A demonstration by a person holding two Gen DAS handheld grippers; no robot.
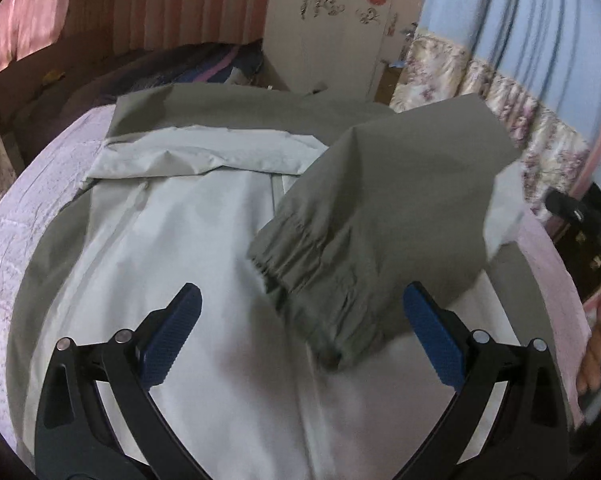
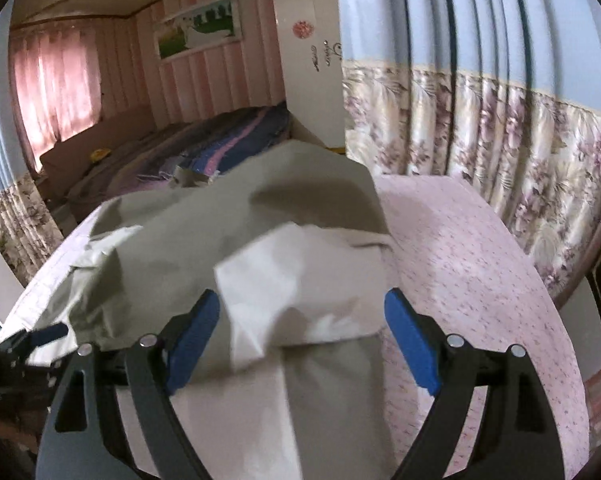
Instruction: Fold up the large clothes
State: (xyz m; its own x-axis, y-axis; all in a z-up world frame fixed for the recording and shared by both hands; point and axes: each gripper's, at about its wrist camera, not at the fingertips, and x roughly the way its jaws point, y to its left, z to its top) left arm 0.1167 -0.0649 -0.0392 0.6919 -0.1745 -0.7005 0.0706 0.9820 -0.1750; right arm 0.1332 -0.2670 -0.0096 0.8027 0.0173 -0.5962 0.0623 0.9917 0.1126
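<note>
Home bedroom: bed (image 2: 480, 248), floral curtains (image 2: 500, 128), wardrobe (image 2: 308, 80).

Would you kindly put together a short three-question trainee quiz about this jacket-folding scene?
1. True or false: the left gripper grips the sleeve.
2. Which colour is the bedspread? A green, B pink, C black.
3. Fill in: the sleeve lies across the jacket's pale ____.

Key: 1 false, both it and the right gripper stand open; 2 B; 3 lining.
</note>
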